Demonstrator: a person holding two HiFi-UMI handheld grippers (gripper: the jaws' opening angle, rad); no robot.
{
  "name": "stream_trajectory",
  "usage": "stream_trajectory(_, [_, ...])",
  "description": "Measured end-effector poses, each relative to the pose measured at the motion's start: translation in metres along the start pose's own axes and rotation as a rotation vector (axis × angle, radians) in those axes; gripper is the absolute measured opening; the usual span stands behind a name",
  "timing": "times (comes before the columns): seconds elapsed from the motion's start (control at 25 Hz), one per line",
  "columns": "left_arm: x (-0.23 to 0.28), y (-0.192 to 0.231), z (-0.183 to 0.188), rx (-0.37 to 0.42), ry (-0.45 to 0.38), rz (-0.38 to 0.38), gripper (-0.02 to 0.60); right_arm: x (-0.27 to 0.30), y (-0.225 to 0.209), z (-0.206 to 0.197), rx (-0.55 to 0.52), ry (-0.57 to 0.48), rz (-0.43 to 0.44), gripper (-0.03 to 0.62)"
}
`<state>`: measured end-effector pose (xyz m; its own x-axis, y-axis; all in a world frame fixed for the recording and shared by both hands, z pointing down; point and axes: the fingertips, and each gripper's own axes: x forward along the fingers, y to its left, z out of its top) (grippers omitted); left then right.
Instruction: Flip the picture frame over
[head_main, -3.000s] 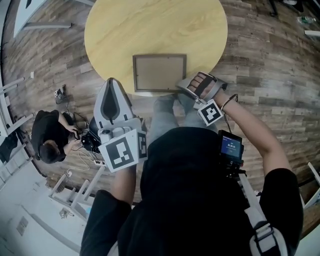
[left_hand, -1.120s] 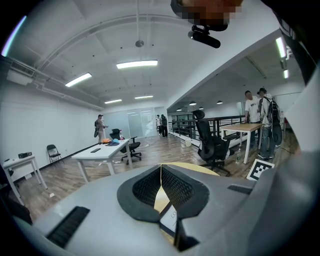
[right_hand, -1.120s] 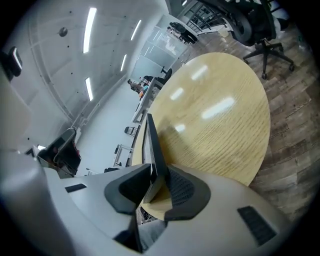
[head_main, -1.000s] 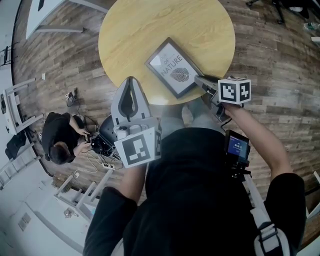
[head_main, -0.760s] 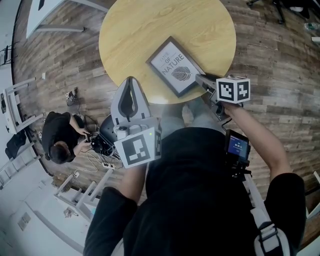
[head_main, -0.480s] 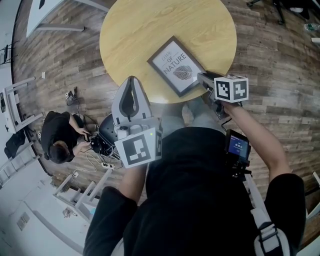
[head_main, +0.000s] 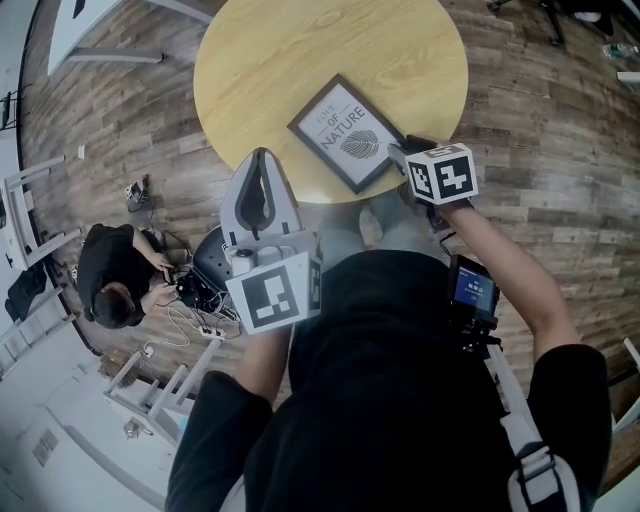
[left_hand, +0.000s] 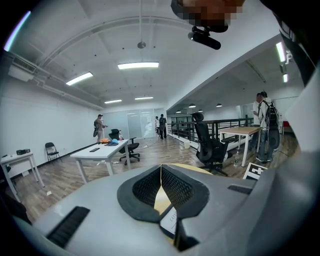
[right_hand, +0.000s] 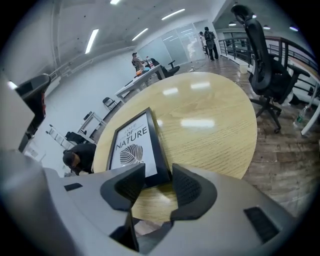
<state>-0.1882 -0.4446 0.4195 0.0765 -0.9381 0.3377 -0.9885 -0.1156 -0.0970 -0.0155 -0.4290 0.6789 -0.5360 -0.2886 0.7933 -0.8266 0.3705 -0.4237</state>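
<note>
While the head view looks down, the picture frame (head_main: 345, 133) lies print-side up, askew, by the round table's (head_main: 260, 60) near edge, with the right gripper (head_main: 398, 153) at its corner. In the left gripper view, the left gripper's (left_hand: 160, 170) jaws meet on nothing. In the right gripper view, the jaws are opening, and the frame's corner shows in the gap, unpressed.

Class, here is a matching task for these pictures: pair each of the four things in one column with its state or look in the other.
1. picture frame
2. left gripper
3. right gripper
4. table

A. jaws together, nothing between them
B. round, light wood
C. lying print side up
D. jaws apart at the frame's corner

Pairs: 1-C; 2-A; 3-D (its jaws are opening, the corner between them, not pressed); 4-B.
</note>
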Motion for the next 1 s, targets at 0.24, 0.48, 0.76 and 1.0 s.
stream_trajectory(0.24, [0.004,-0.003,0.0,-0.003,-0.011,-0.015,0.023,0.008,0.006,0.003,-0.302,0.051,-0.073,0.172])
stream_trajectory(0.48, [0.004,-0.005,-0.002,0.005,-0.035,-0.023,0.025,0.015,0.013,0.003,-0.44,0.138,-0.049,0.172])
stream_trajectory(0.76, [-0.003,-0.011,0.013,-0.014,-0.066,-0.022,0.024,0.012,0.019,0.012,-0.722,0.187,-0.114,0.172])
stream_trajectory(1.0, [-0.018,-0.009,0.04,-0.021,-0.122,-0.024,0.025,-0.02,0.058,0.053,-0.934,0.085,-0.141,0.163])
